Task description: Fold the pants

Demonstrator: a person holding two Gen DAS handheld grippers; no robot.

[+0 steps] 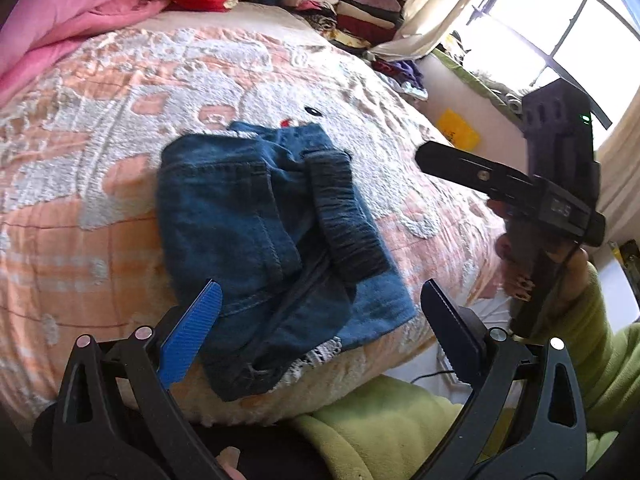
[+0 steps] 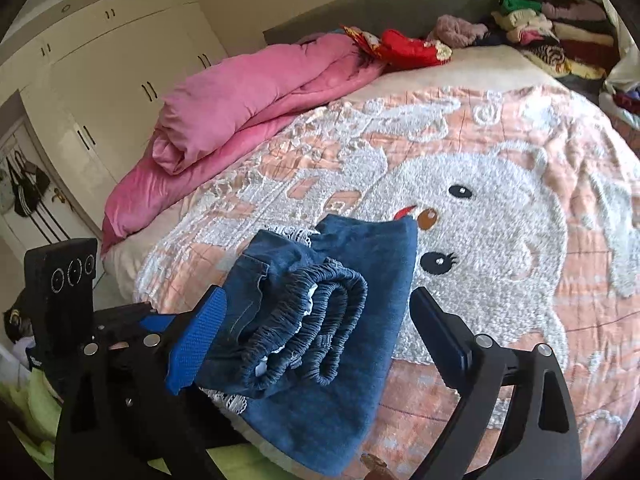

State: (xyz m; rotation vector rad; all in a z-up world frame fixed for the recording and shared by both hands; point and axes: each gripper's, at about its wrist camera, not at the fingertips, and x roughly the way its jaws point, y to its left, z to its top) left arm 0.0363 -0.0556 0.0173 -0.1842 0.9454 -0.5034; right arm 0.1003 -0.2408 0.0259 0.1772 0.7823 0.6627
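The folded denim pants (image 1: 272,248) lay low and centre in both views, on the peach bedspread (image 1: 100,128) – elastic waistband (image 2: 312,328) rolled on top. The left gripper (image 1: 320,312) and right gripper (image 2: 316,328) both stood spread wide, pinching nothing.

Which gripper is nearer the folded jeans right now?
Left, by a little. The left gripper hangs open just above the jeans' near edge; the right gripper, open too, sits off their right side.
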